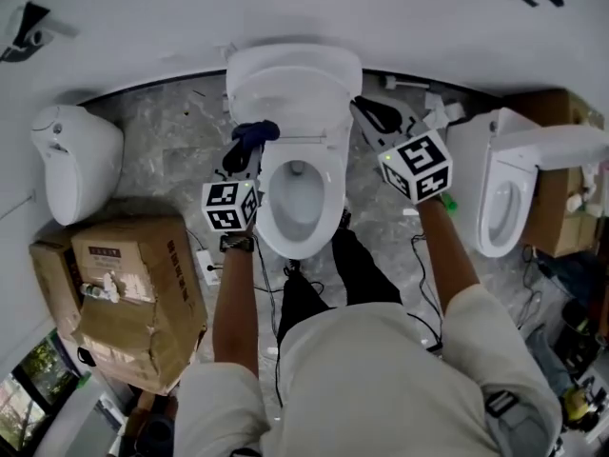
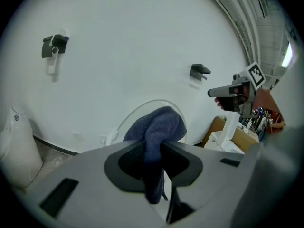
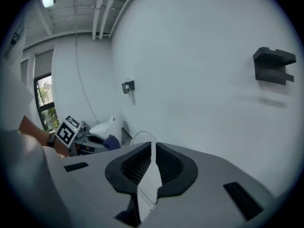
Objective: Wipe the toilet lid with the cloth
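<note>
Cloth (image 2: 159,127), dark blue, is hanging pinched between the jaws of the left gripper (image 2: 154,158), bunching above them and trailing below. Right gripper (image 3: 153,163) is carrying nothing, its jaws pressing together with only a sliver showing between them. From the head view, both grippers are pointing toward the wall: the left at the toilet's left side, the right at its right side, with the seat (image 1: 336,188) and open bowl lying between them. Cloth is sitting just beside the lower left edge of the toilet lid (image 1: 295,79); can't tell if it's touching. Lid is standing up behind the seat, against the white wall (image 1: 285,8). Cardboard box (image 1: 133,274) is sitting on the floor at left. A second toilet (image 1: 76,165) and a third toilet (image 1: 495,198) are flanking the scene.
</note>
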Demonstrator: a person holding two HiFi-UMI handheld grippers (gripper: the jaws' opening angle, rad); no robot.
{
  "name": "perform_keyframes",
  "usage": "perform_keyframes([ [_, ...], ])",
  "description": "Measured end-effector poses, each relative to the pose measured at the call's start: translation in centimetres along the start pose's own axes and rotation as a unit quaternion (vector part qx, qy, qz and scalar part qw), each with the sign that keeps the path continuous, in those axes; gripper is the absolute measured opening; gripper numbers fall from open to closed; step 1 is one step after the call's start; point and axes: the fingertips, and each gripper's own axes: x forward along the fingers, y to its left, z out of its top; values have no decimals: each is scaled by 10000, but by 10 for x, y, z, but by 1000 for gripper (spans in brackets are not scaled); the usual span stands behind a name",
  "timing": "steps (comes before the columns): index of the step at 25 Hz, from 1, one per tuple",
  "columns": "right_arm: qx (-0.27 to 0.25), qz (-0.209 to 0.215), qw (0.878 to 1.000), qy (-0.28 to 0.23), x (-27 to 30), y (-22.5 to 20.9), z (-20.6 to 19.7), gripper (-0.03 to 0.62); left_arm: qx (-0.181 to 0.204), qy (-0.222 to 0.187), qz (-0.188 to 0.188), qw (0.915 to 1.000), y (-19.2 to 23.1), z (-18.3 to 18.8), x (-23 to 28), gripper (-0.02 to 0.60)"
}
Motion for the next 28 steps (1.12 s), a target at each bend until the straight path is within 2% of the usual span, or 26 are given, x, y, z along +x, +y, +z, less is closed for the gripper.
perform_keyframes([
  [3,1,63,10000,9,8,6,11,32,37,-156,-86,9998,-19,18,-26,83],
  [7,-369,250,9990,-21,16,17,30,34,-80,-487,-233,9985,-37,46,-57,83],
  [11,-617,285,9973,267,28,15,30,57,-35,-729,-256,9970,-50,69,-84,83],
  [14,-717,352,9954,537,41,12,23,110,13,-862,-144,9962,-52,80,-108,83],
  [21,-972,309,9859,1324,78,-15,-20,123,74,-993,226,9948,-48,92,-153,83],
  [28,-1151,304,9753,1863,109,-28,-54,124,-140,-941,563,9939,-41,77,-172,83],
])
